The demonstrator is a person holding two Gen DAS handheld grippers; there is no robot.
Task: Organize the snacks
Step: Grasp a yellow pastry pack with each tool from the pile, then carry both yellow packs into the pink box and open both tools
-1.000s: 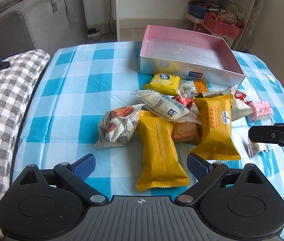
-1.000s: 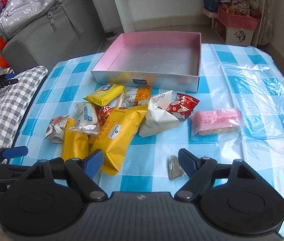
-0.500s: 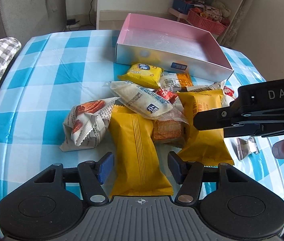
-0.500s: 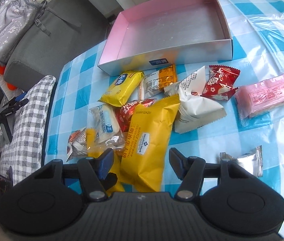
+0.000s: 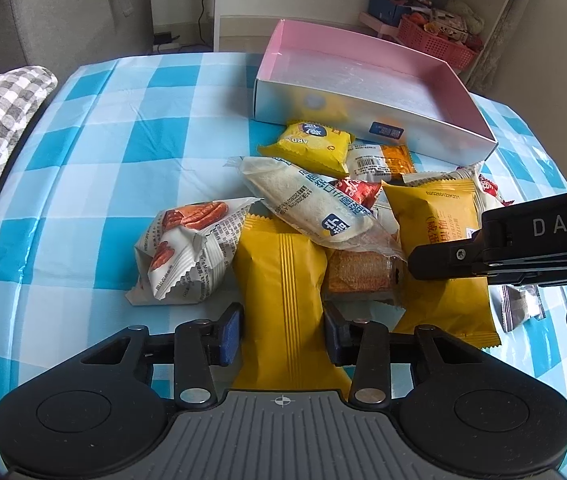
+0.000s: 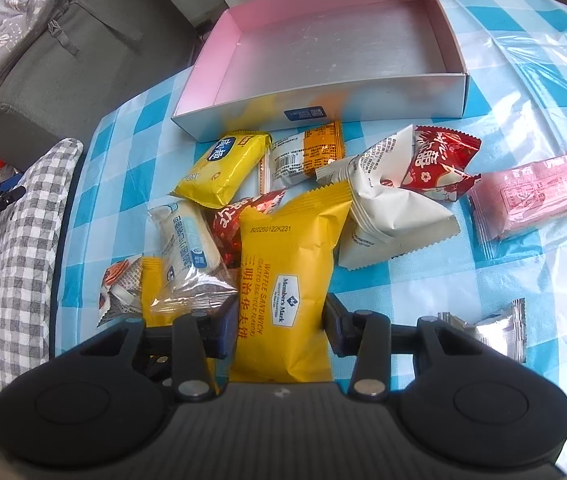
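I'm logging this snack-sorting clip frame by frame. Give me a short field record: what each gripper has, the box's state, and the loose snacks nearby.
left gripper: jaws just closing, pads against the plain yellow packet
right gripper: jaws just closing, pads against the yellow waffle sandwich packet
pink box: on the checked tablecloth, nothing inside
loose snacks: pink packet, red packet, small silver packet, pecan packet
packed so far: none
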